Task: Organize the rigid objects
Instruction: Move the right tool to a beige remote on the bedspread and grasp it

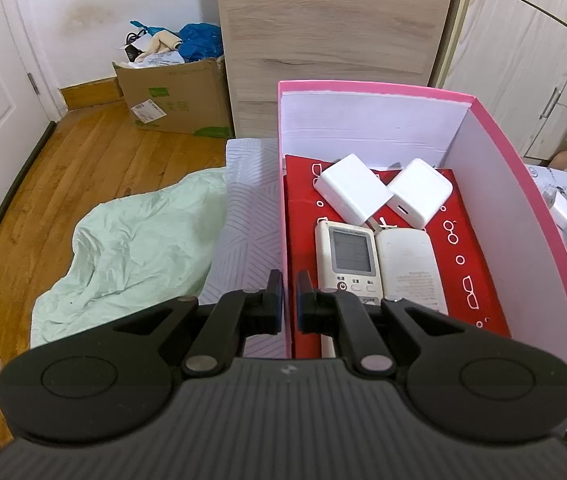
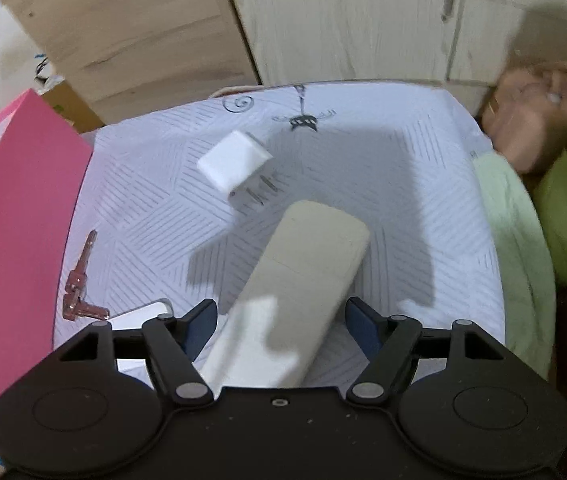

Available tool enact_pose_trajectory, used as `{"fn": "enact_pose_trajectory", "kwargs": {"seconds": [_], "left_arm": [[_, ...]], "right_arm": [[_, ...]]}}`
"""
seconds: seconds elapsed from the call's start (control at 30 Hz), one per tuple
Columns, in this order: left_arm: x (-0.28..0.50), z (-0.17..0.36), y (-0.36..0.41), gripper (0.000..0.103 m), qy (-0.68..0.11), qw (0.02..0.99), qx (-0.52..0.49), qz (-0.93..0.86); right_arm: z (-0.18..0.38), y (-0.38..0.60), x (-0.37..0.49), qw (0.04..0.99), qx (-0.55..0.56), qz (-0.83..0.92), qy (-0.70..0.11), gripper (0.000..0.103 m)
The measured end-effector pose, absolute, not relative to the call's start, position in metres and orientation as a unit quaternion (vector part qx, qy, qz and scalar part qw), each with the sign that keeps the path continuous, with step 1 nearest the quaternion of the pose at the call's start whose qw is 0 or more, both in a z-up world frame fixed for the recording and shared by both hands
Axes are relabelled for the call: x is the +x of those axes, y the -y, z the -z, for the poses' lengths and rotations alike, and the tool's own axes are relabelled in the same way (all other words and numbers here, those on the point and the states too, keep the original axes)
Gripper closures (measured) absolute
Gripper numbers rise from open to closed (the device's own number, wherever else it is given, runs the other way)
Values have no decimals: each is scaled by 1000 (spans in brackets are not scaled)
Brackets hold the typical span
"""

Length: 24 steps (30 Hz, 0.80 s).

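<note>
Remote control is lying face down on the patterned bed sheet, its near end between the right gripper's spread, empty jaws. Open sheet is surrounding it. Left gripper's jaws are clenching the pink box's left wall.

The left gripper is pointing steeply downward, its jaws standing closed to a narrow slit. The right gripper is pointing steeply downward, its jaws standing wide apart, pads clear of any contact.
</note>
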<state>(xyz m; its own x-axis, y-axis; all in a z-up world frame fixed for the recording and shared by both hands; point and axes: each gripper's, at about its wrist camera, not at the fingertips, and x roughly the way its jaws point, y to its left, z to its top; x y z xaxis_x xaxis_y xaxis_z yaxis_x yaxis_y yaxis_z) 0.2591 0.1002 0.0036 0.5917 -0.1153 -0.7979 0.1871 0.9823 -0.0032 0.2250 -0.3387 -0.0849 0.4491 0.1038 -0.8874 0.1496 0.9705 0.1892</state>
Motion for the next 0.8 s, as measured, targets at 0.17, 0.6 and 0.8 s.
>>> {"fn": "enact_pose_trajectory", "kwargs": {"seconds": [0.17, 0.6, 0.8], "left_arm": [[259, -4, -100, 97, -444, 891, 38, 84], [257, -5, -103, 97, -445, 891, 39, 80], [258, -6, -101, 97, -444, 892, 42, 77]], "right_arm": [[79, 340, 224, 850, 113, -2, -514, 42], [69, 346, 216, 850, 168, -33, -499, 81], [70, 340, 215, 843, 174, -53, -507, 76]]}}
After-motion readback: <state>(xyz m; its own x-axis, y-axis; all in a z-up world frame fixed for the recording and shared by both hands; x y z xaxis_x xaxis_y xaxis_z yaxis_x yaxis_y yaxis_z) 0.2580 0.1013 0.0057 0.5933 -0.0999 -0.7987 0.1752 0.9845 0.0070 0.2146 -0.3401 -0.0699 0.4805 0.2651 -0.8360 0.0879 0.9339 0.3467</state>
